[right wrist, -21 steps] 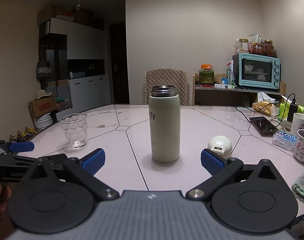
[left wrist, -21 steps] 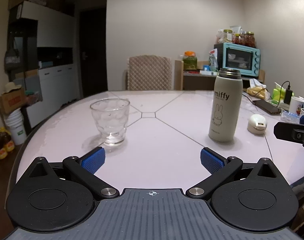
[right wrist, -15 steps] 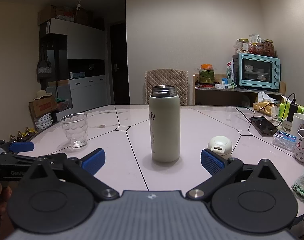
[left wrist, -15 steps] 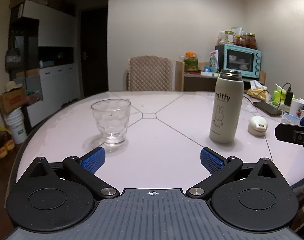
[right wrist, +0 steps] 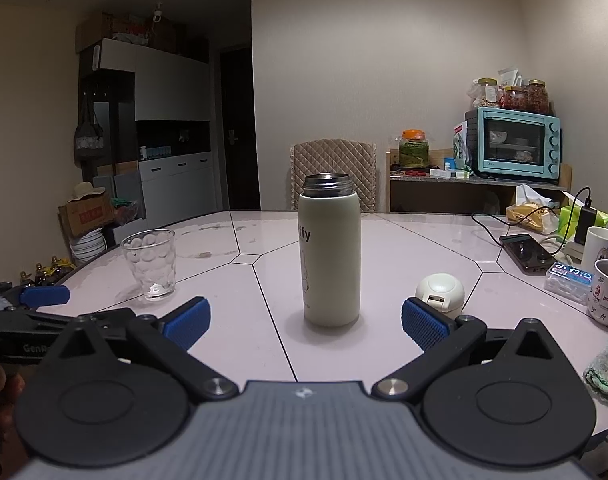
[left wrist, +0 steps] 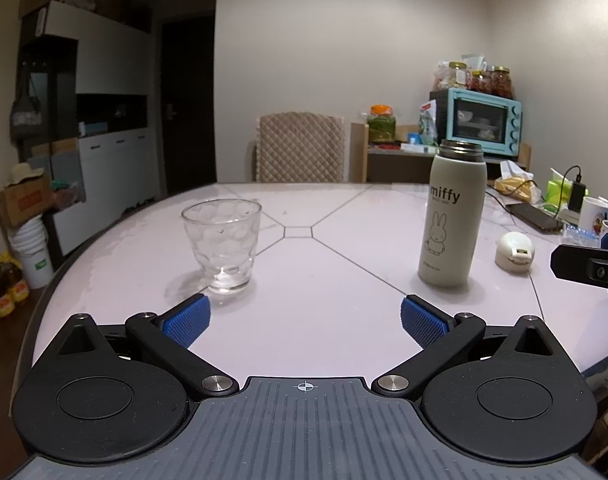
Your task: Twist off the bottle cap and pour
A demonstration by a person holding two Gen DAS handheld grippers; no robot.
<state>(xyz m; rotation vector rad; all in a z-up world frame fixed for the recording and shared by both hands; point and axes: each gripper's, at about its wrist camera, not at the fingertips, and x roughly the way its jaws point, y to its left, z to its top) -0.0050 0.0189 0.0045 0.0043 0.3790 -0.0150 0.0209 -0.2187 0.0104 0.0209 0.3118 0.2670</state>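
Cap's already off, so step one looks done: the tall cream-white insulated bottle with the rabbit print and "miffy" lettering (right wrist: 331, 256) stands upright near the middle of the pale tiled table (left wrist: 304, 312) with its bare steel threaded mouth showing. The round white dome-shaped cap (right wrist: 440, 293) sits on the table just beside it on the right, not touching it.

What's left is the pour itself. The clear dimpled drinking glass (left wrist: 222, 245) is upright over to the left, well apart from the bottle, and as far as I can tell it's empty, maybe just a glint at the bottom.

Both grippers hang above the near edge of the table with nothing in them. The left gripper (left wrist: 304, 320) has its blue pads spread wide, with the glass just beyond its left pad. The right gripper (right wrist: 304, 322) is equally wide apart and lined up pretty much dead on the bottle, which sits between its two pads further out.

My guess is the right one goes in for the bottle body next, then tips it over the glass. That smooth bottle could slip if grabbed too high.
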